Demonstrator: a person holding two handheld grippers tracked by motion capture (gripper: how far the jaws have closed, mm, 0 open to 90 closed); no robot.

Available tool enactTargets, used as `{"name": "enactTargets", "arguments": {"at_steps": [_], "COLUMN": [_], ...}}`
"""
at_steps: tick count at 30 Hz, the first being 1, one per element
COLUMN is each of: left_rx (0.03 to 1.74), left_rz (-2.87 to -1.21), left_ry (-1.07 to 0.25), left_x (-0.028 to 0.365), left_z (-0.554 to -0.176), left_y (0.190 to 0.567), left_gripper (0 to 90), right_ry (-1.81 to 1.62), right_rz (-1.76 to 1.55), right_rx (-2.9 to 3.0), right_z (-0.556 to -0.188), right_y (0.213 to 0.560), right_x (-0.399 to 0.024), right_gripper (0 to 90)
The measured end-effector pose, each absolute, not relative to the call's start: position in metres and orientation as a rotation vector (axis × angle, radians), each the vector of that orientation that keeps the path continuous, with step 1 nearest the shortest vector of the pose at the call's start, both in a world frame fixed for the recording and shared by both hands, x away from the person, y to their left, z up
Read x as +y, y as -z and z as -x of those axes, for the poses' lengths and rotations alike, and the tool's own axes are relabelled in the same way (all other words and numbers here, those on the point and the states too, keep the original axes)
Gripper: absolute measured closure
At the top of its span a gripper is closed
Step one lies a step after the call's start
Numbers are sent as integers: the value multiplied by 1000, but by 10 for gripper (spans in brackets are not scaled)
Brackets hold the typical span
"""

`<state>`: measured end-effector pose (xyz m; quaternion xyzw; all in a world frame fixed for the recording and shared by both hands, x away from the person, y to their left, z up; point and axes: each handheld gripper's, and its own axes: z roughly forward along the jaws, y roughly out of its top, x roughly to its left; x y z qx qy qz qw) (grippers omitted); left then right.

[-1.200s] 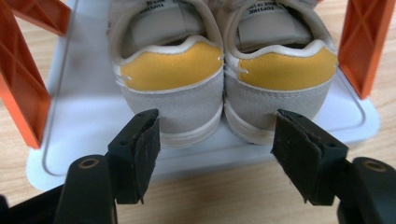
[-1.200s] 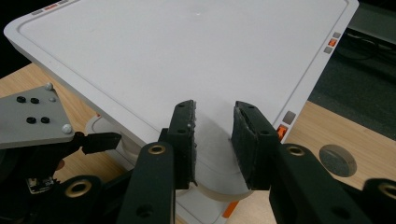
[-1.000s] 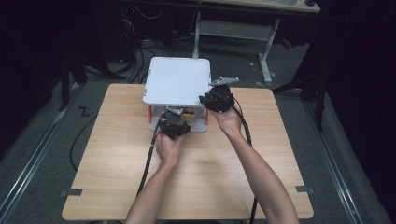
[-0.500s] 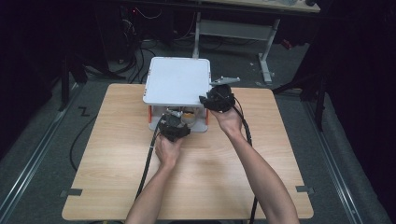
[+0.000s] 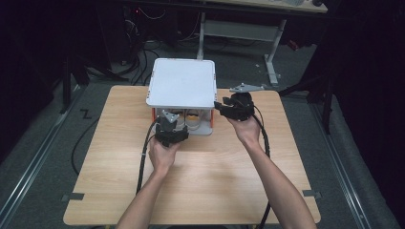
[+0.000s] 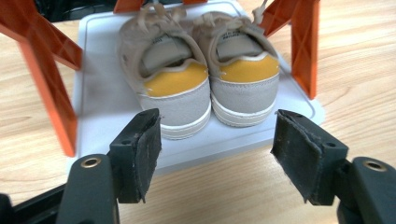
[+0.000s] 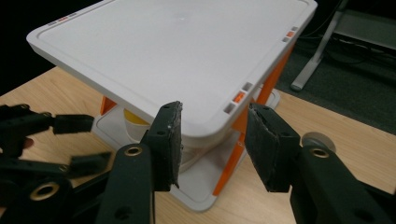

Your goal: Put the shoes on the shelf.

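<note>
A pair of shoes (image 6: 205,79) stands side by side on the lower tray (image 6: 107,93) of a white two-level rack (image 5: 181,83) at the far edge of the desk (image 5: 200,181), heels toward the near edge, toes and long axes running away. The left gripper (image 6: 217,149) hovers released before the heels. The right gripper (image 7: 212,140), jaws just opening, straddles the rack's top corner without pressing it.
</note>
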<state>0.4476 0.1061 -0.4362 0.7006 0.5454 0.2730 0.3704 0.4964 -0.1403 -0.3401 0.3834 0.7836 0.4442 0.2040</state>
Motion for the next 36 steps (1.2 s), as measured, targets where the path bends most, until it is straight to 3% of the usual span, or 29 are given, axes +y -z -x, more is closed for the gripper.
{"name": "enactTargets", "arguments": {"at_steps": [16, 36], "left_rx": [1316, 1299], "left_rz": [-1725, -1672], "left_ry": [-673, -638], "left_x": [135, 167], "left_z": [-415, -385], "left_y": [403, 404], "left_gripper": [321, 270], "right_ry": [-1314, -1360], "right_rz": [-1106, -1142], "right_rx": [2130, 2078], "right_z": [-462, -419], "right_y": [338, 352], "right_x": [-192, -247], "right_gripper": [543, 525]}}
